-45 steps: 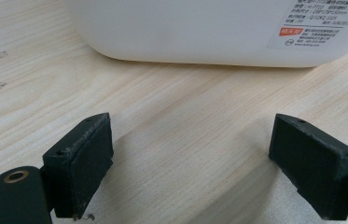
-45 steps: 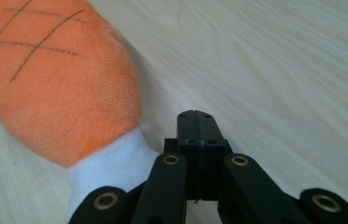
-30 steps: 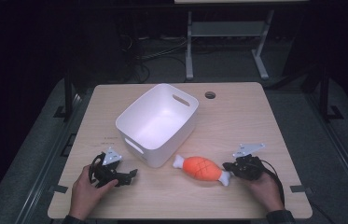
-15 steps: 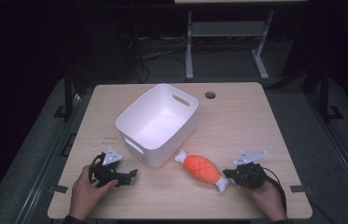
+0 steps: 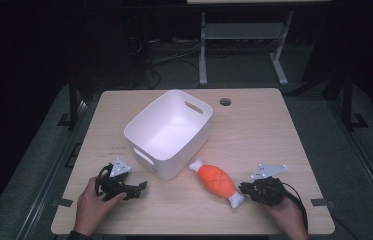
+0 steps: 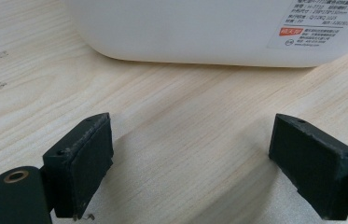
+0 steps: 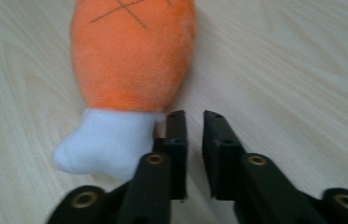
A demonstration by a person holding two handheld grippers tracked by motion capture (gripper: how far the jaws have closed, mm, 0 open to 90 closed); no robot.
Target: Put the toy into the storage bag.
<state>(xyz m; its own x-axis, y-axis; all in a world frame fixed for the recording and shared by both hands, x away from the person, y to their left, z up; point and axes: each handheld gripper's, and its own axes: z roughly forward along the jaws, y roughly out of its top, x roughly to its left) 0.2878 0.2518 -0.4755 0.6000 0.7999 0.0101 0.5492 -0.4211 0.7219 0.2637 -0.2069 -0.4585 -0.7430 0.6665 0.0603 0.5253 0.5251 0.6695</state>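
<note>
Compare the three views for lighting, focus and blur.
High view: lit wooden table, dark surroundings, bright white bin. Left gripper view: sharp wood grain, shadow under the bin; label text too small to read. Right gripper view: orange plush drumstick soft and blurred, right gripper sharper.

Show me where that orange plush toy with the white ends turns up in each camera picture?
High view: the orange plush toy lies low and right of centre, between the white bin and the right gripper.
Left gripper view: the toy is not in it; the bin's wall runs along the top.
Right gripper view: the toy is upper left, beside the nearly closed jaws.
Shared landmark: the pale wooden table.
</note>
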